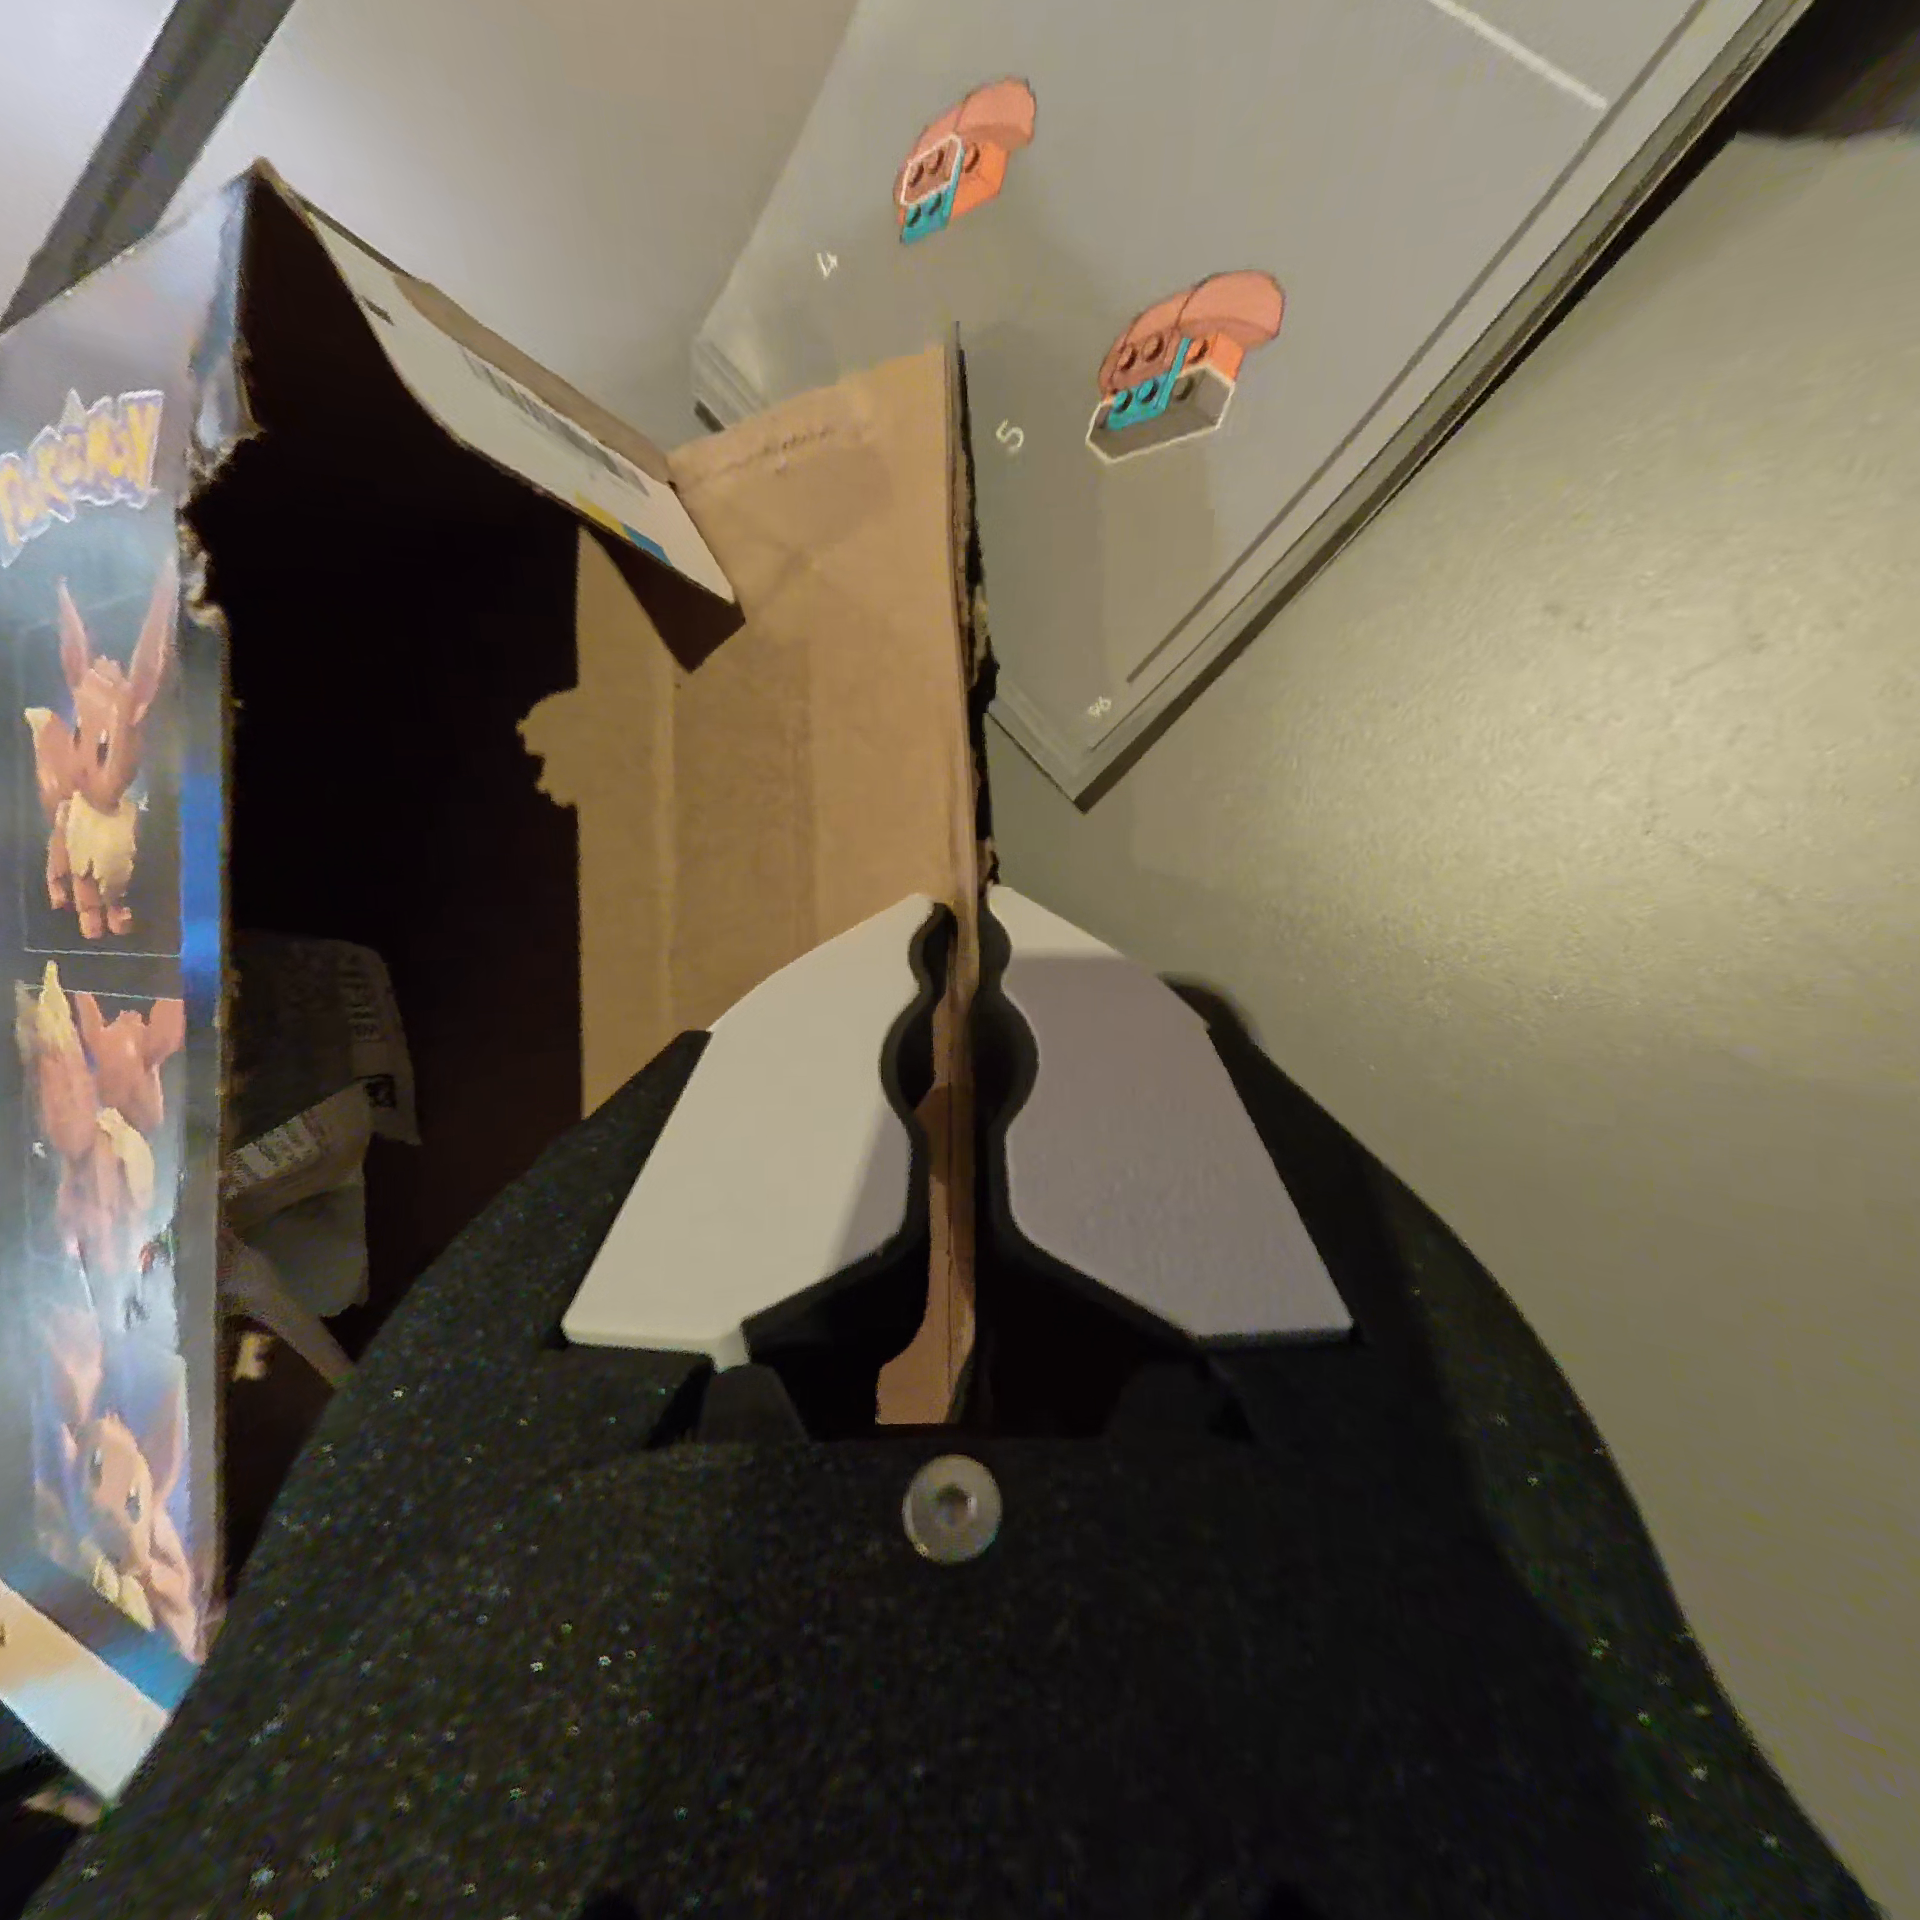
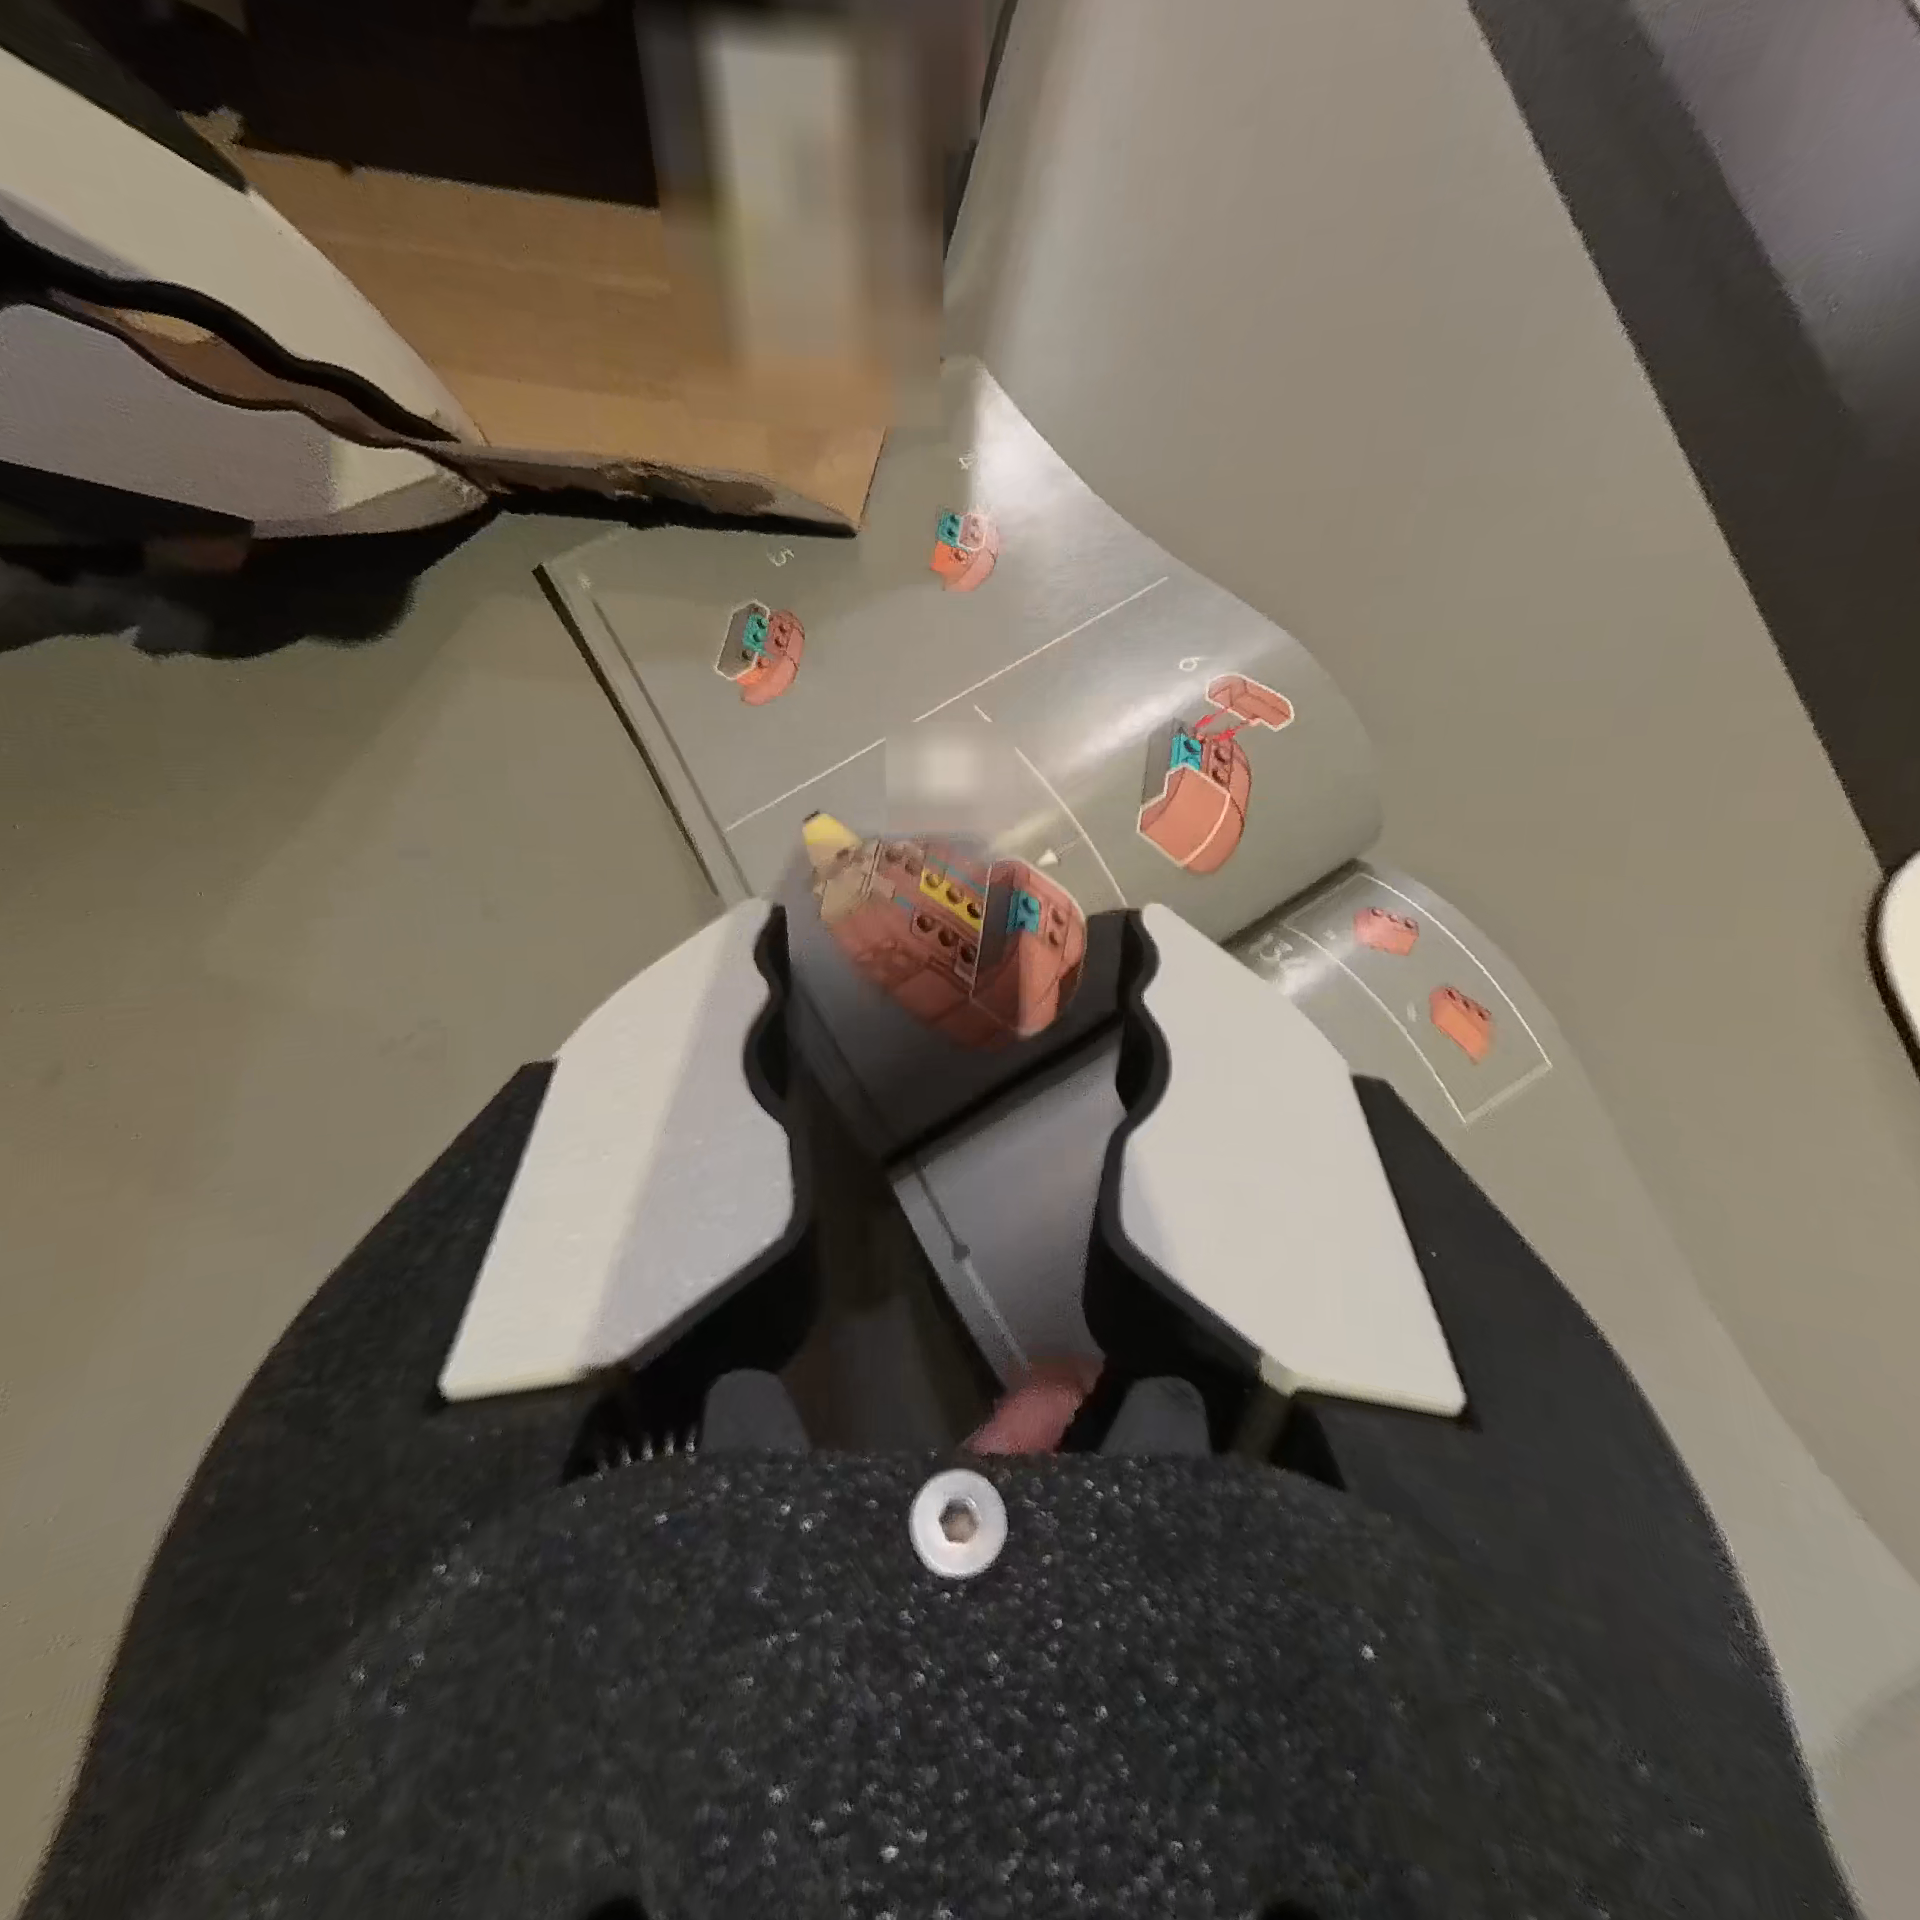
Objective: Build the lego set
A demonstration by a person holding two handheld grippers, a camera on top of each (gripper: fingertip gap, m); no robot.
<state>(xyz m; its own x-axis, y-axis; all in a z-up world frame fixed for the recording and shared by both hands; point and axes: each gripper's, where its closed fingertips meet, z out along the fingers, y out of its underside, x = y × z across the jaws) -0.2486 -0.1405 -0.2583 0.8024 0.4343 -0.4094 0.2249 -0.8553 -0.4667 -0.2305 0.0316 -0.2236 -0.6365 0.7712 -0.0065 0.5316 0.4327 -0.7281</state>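
My left gripper (image 1: 968, 914) is shut on the edge of a brown cardboard flap (image 1: 821, 675) of the opened lego box (image 1: 104, 935), whose side is printed blue with orange creatures. Paper bags (image 1: 301, 1122) lie in the dark inside of the box. The grey instruction booklet (image 1: 1351, 260) lies open beyond the flap. In the right wrist view my right gripper (image 2: 951, 925) is open and empty, with its jaws either side of the near corner of the booklet (image 2: 1039, 675). The booklet's far page curls upward. The flap (image 2: 623, 312) and the left gripper's finger (image 2: 291, 270) show at the upper left.
Everything rests on a grey table (image 2: 260, 831). A white rounded rim (image 2: 1901, 935) shows at the right edge of the right wrist view. A dark table edge (image 2: 1714, 312) runs along the upper right. The tips of one gripper are about 20 cm away from the tips of the other.
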